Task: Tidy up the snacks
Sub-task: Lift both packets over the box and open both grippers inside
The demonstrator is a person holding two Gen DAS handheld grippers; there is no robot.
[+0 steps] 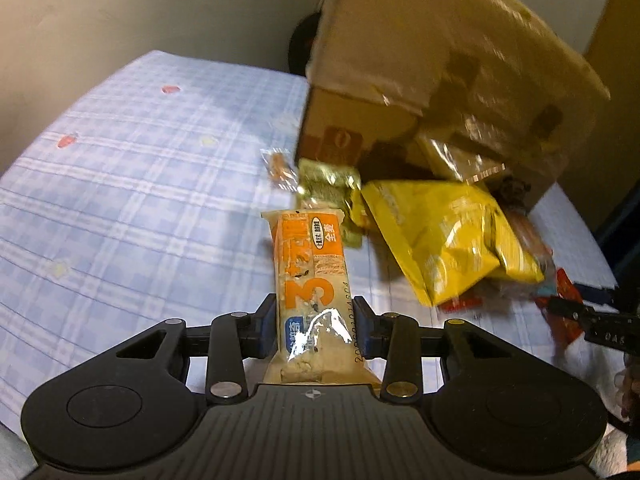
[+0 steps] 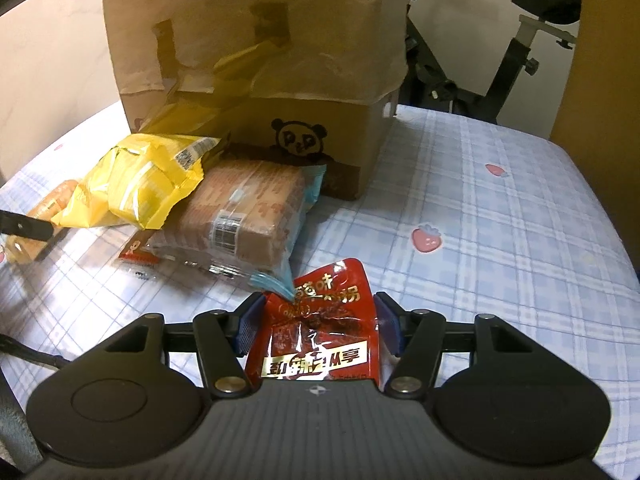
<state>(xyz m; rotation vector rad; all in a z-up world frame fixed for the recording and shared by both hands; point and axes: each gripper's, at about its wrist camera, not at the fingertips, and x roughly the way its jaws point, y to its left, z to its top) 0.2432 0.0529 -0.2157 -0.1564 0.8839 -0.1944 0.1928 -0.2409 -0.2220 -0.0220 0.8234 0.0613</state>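
Left gripper (image 1: 316,328): its two fingers pinch an orange cracker packet (image 1: 310,280) by the near end. The packet sticks out long and straight in front.
Right gripper (image 2: 318,328): its two fingers pinch a crinkly red snack packet (image 2: 320,320) from both sides.
Other snacks: a yellow chip bag (image 2: 136,184) leans on a brown cracker pack (image 2: 248,208). A small gold packet (image 1: 328,184) lies close by. They sit in a heap by the brown paper bag (image 2: 256,44), on the blue checked cloth (image 2: 500,240).
Step now: I think both packets are being carried to a tidy spot.
How to do it well: squeeze gently so the crackers do not break. Keep the long packet level so it does not droop or slip. Keep both packets away from the heap. Set each one flat before letting go.
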